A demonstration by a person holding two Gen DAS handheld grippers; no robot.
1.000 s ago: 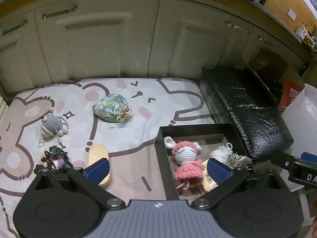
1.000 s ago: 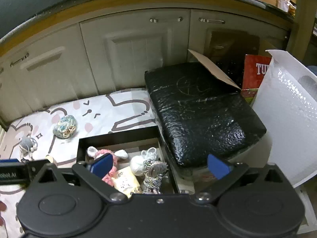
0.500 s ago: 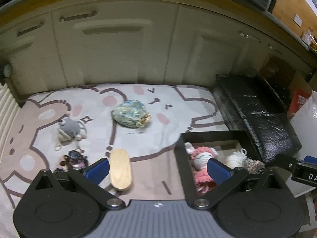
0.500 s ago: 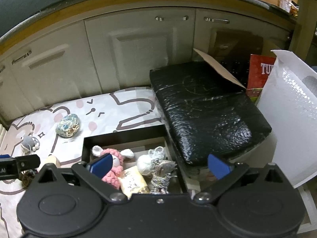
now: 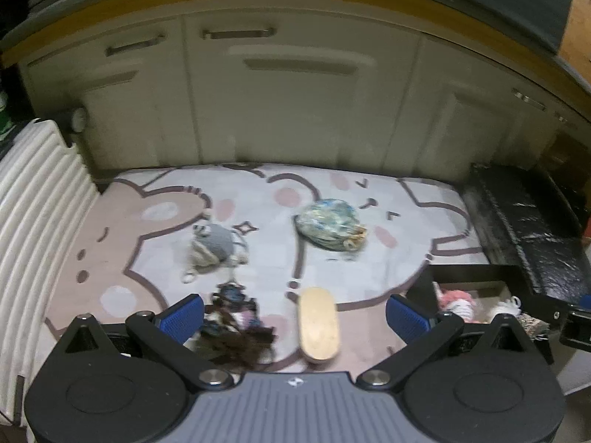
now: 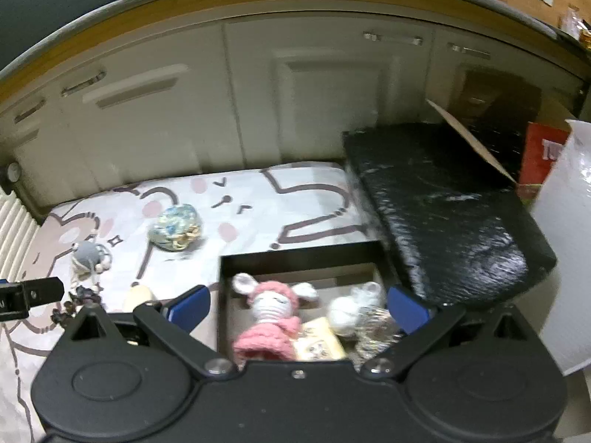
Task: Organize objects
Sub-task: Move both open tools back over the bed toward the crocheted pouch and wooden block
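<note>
The black box (image 6: 295, 254) holds a pink crochet doll (image 6: 271, 313), a white pompom (image 6: 343, 312) and a small card (image 6: 319, 345); both grippers' fingers gape wide, empty.

Four loose things on the mat, four more in the box.

On the mat: one grey crochet toy (image 5: 216, 245), one blue-green pouch (image 5: 330, 229), one dark trinket (image 5: 236, 317), one wooden oval (image 5: 318, 323). In the one black box (image 6: 295, 253): one pink crochet doll (image 6: 271, 313), one white pompom (image 6: 345, 312), one yellow card (image 6: 319, 343), one striped tassel charm (image 6: 376, 330).

Bare mat (image 5: 388, 265) between pouch (image 5: 330, 229) and black box (image 6: 295, 258): passable. Black padded block (image 6: 443, 214) walls the box's right side; cabinets (image 5: 295, 110) close the back.
</note>
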